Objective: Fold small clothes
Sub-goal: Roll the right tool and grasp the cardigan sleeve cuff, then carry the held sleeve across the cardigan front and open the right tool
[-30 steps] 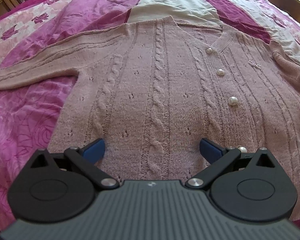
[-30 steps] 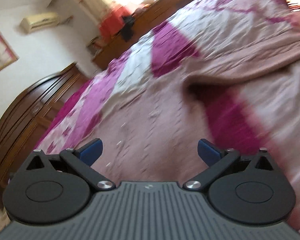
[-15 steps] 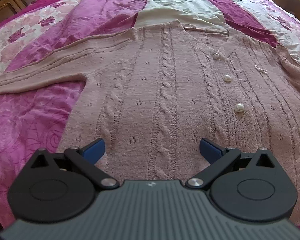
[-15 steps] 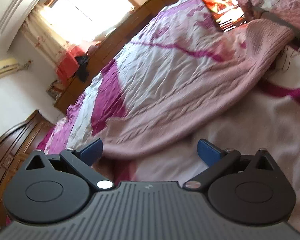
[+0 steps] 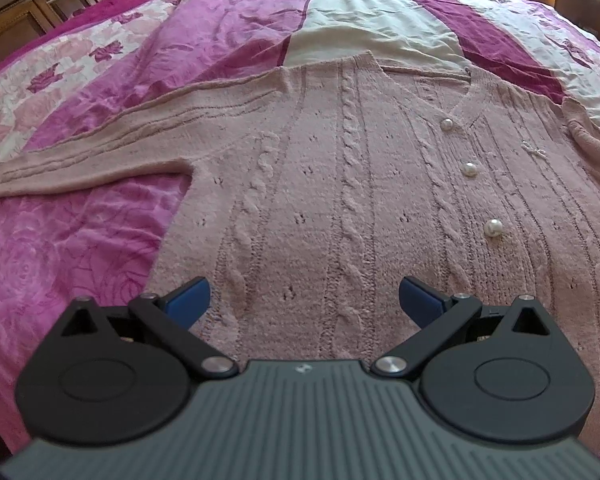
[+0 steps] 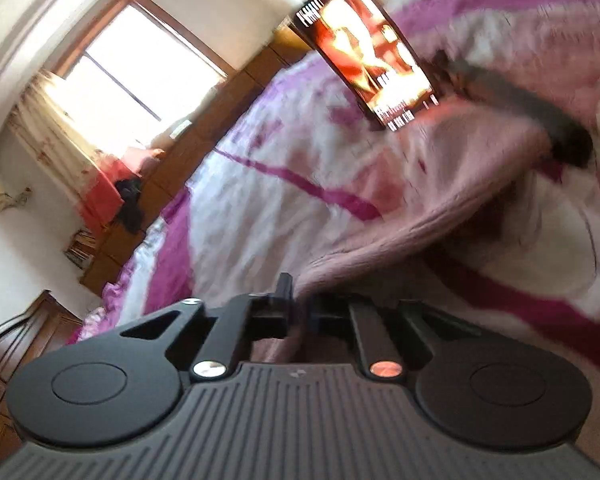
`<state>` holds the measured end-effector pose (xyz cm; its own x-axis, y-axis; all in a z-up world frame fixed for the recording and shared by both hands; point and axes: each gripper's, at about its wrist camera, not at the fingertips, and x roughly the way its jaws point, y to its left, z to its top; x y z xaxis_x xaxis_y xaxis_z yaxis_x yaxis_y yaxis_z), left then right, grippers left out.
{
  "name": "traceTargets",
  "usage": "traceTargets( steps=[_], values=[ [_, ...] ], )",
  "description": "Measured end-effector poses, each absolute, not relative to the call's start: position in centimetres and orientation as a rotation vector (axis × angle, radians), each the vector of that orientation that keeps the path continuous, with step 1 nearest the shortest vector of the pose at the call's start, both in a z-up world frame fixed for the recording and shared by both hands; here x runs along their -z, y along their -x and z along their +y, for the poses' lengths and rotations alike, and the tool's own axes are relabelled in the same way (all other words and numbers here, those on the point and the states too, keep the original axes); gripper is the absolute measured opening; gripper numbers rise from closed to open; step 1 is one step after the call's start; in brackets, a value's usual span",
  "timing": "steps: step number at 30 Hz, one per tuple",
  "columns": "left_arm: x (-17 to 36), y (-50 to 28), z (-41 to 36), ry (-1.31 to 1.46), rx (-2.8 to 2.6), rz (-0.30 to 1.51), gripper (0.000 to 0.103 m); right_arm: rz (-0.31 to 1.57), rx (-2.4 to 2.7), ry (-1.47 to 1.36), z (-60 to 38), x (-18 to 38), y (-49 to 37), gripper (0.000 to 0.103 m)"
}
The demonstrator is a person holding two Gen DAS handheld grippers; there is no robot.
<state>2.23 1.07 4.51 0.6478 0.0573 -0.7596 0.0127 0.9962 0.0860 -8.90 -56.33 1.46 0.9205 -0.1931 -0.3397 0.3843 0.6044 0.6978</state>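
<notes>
Since half a second ago the right tongs (image 6: 300, 304) have gone from spread wide to clamped on a fold of the pink cardigan's (image 5: 340, 208) sleeve (image 6: 400, 216), and the right view has swung and blurred; the left view has barely shifted. Left wrist view, from the left: the bed's magenta floral bedspread (image 5: 72, 240), then the cardigan's outstretched sleeve (image 5: 100, 160) lying flat across it, then the cable-knit body spread front-up with its hem toward the camera. Left tongs (image 5: 304, 300) hover over the lower front, blue fingertips (image 5: 190, 296) wide apart, gripping nothing. Three pearl buttons (image 5: 470, 169) run down the placket right of centre; the far sleeve bunches at the right edge. Right wrist view: sleeve knit rises from the closed tongs in a raised ridge over the white-and-magenta bedspread (image 6: 268, 216). A lit screen (image 6: 368, 60) sits beyond; a bright window (image 6: 140, 60) at upper left.
</notes>
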Motion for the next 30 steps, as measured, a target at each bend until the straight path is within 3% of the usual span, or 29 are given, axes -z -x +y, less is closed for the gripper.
traceTargets(
  steps=[9,30],
  values=[
    [-4.7,-2.2,2.1,-0.065,-0.025,0.851,0.103,0.048,0.307,-0.699,-53.9,-9.0,9.9,0.006],
    [-6.3,-1.9,5.6,-0.078,-0.047,0.789,0.103,0.197,0.012,-0.580,-35.4,-12.6,0.6,0.006]
  ],
)
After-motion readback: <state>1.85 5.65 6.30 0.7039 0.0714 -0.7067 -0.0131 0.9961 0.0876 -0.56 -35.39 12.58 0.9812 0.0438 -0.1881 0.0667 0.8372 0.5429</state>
